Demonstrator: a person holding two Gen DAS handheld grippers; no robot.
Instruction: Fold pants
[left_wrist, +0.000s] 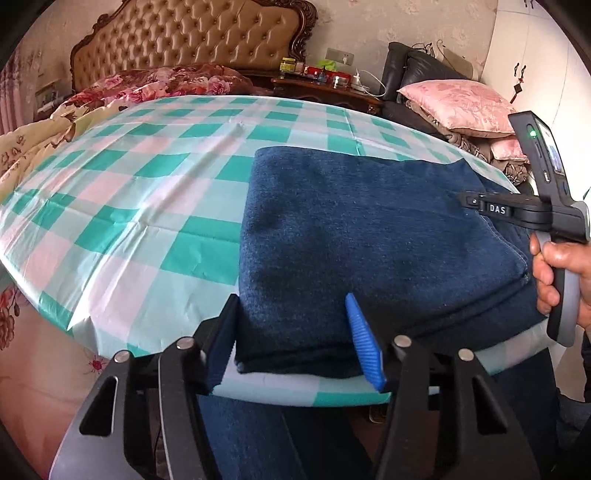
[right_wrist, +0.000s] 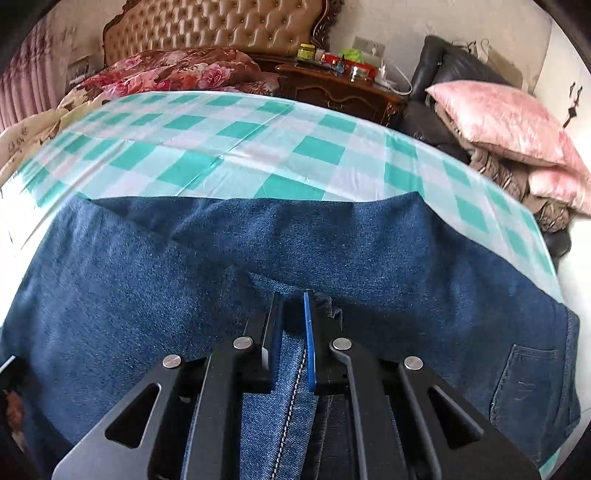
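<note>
Denim pants lie folded on a green-checked table, their near edge between the parted fingers of the left claw. At the pants' right side, the right claw is clamped on a stitched seam, both pointing steeply down. Behind the table stands a tufted headboard.

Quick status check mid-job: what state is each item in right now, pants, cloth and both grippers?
Blue denim pants: partly folded, lying flat on the table, part hanging over the near edge.
Green-and-white checked tablecloth: spread over the table, lightly creased.
Left gripper: jaws apart around the pants' near left corner, pads not pressing.
Right gripper: shut on a stitched denim fold.
Green indicator light on the right gripper's handle: lit.
</note>
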